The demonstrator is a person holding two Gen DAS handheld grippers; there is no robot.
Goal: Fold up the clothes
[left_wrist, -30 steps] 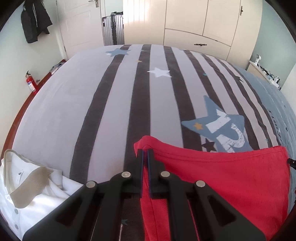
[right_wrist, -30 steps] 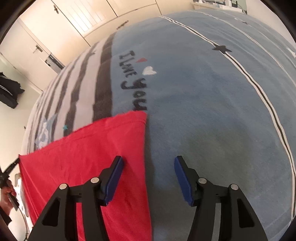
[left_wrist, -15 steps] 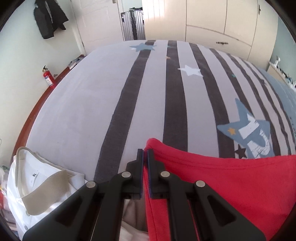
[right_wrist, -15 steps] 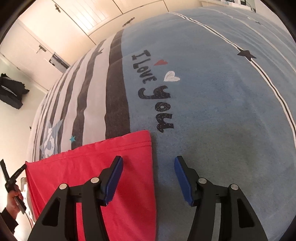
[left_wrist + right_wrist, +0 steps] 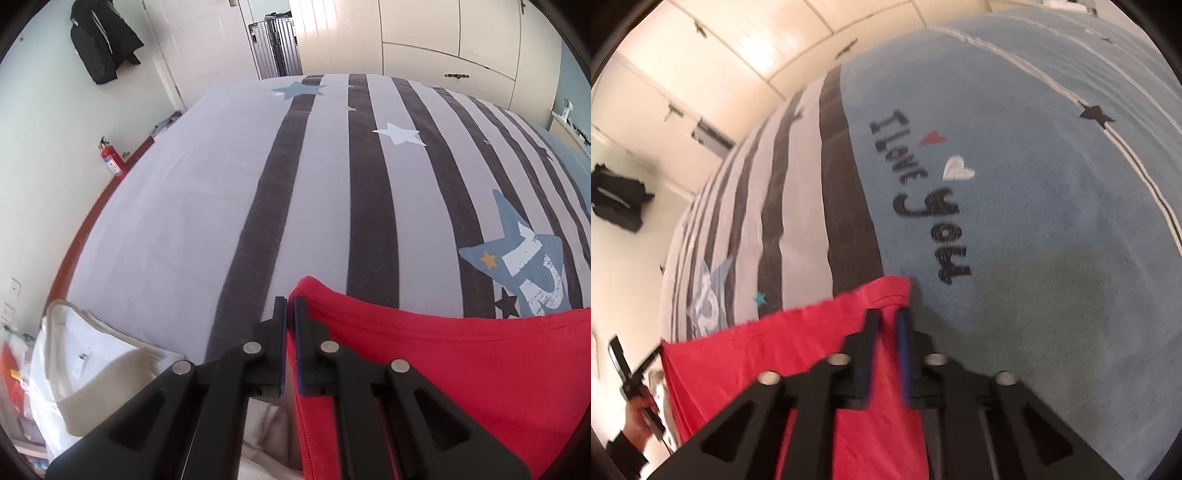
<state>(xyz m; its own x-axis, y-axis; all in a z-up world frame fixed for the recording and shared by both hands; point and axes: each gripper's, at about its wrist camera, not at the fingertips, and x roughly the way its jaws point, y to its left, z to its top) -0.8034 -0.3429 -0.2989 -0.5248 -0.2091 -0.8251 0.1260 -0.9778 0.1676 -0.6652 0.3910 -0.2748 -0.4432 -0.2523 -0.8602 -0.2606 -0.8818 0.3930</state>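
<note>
Left wrist view: left gripper (image 5: 290, 308) is clamped on one corner of the red garment (image 5: 461, 369), which drapes over the near edge of the striped bed (image 5: 184, 206); a white shirt (image 5: 85, 365) lies unfolded beside it. Right wrist view: right gripper (image 5: 887, 318) has just been closing, its jaws narrow with the other red corner bunched between them. Judging by this, both corners are in hand but no fold is made, so nearly all the folding remains.
</note>
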